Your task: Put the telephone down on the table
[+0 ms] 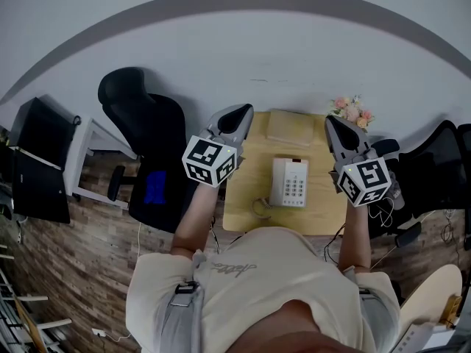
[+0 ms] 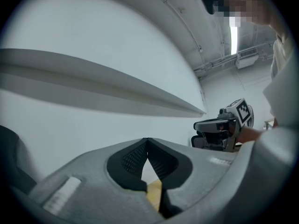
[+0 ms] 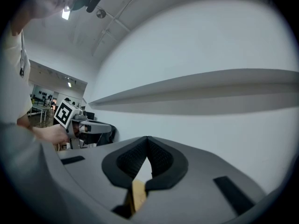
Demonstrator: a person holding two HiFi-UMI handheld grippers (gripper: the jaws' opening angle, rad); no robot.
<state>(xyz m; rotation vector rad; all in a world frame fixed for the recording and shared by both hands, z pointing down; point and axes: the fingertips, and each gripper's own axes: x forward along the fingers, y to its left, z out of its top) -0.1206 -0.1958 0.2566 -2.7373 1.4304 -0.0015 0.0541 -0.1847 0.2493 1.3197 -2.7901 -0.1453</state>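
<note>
A white desk telephone (image 1: 289,182) with its handset on the cradle and a coiled cord lies in the middle of a small light-wood table (image 1: 250,204) in the head view. My left gripper (image 1: 239,115) is held level above the table's left edge, shut and empty. My right gripper (image 1: 333,123) hovers level over the table's right edge, also shut with nothing in it. In the left gripper view the jaws (image 2: 147,141) meet at the tips against a pale wall. The right gripper view shows its jaws (image 3: 147,140) closed the same way. The telephone is hidden in both gripper views.
A tan pad (image 1: 290,128) lies at the table's far edge, and pink flowers (image 1: 352,110) stand at its far right corner. Black office chairs (image 1: 143,134) flank the table on both sides. A white wall with a grey band runs behind.
</note>
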